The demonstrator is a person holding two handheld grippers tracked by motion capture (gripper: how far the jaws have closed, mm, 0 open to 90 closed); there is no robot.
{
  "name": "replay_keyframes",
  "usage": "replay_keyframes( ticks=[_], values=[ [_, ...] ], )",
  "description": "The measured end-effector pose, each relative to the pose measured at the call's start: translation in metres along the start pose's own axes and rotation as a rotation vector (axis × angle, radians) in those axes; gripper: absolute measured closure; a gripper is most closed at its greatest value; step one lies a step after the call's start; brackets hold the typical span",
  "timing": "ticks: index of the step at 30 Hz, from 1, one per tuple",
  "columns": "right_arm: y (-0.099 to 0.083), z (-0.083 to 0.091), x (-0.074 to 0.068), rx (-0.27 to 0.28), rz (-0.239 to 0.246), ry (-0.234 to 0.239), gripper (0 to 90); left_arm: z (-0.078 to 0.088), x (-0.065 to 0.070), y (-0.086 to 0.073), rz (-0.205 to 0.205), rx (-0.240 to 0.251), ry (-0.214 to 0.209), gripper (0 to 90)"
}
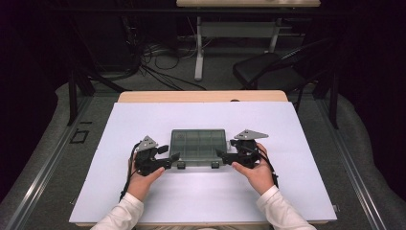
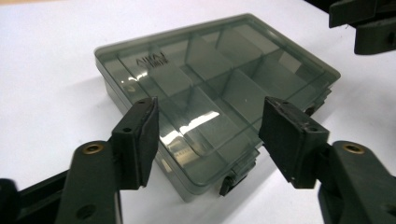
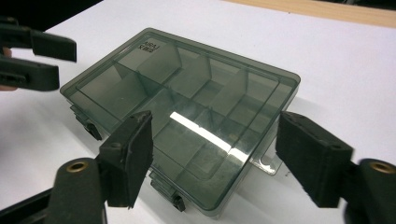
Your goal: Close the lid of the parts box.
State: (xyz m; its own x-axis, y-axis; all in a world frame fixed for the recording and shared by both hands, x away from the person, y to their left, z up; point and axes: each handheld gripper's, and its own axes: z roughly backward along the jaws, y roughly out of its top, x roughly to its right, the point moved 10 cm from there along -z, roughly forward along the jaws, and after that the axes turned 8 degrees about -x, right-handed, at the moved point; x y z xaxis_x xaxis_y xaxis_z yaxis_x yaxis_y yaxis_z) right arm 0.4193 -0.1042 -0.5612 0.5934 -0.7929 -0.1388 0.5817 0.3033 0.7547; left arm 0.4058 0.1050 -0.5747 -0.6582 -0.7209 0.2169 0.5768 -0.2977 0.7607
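Note:
A smoky see-through compartment box point(image 1: 198, 143) lies flat on the white sheet with its lid down. Dividers show through the lid point(image 2: 210, 84), and two dark latches point(image 3: 166, 186) sit on its near edge. My left gripper point(image 1: 169, 152) is at the box's near-left corner, and in its own view the left gripper point(image 2: 210, 135) stands open, pads apart from the box. My right gripper point(image 1: 226, 148) is at the near-right corner. The right gripper point(image 3: 215, 149) is open too, nothing pressed between its pads. Each gripper view shows the other gripper farther off point(image 2: 364, 23) point(image 3: 32, 56).
The white sheet point(image 1: 143, 201) covers most of a wooden table point(image 1: 201, 96), with bare sheet all around the box. Beyond the far edge stand a black chair point(image 1: 273, 67) and a white desk leg point(image 1: 198, 48), with cables on the floor.

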Motion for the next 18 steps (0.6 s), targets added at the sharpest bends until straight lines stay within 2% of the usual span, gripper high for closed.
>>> replay_keyframes(
  ticks=[2, 6, 11, 13, 15, 18],
  values=[
    [0.000, 0.000, -0.001, -0.003, 0.007, 0.001, 19.2, 0.004, 0.001, 0.001, 0.017, -0.002, -0.011, 36.1],
    [-0.002, 0.003, -0.001, -0.020, -0.003, 0.017, 14.5, 0.010, 0.000, 0.003, -0.012, 0.007, -0.001, 28.1],
    [-0.001, 0.009, 0.002, -0.012, -0.044, 0.017, 7.8, 0.017, -0.001, 0.004, -0.018, 0.023, 0.013, 19.7],
    [-0.001, 0.012, 0.002, -0.009, -0.059, 0.035, 7.3, 0.019, -0.001, 0.004, -0.012, 0.027, 0.012, 14.7],
    [-0.002, 0.016, 0.002, -0.002, -0.058, 0.042, 5.0, 0.022, -0.001, 0.003, -0.008, 0.030, 0.011, 13.3],
    [-0.003, 0.022, 0.004, 0.010, -0.043, 0.028, 3.4, 0.024, 0.000, 0.001, -0.011, 0.026, -0.011, 1.5]
  ],
)
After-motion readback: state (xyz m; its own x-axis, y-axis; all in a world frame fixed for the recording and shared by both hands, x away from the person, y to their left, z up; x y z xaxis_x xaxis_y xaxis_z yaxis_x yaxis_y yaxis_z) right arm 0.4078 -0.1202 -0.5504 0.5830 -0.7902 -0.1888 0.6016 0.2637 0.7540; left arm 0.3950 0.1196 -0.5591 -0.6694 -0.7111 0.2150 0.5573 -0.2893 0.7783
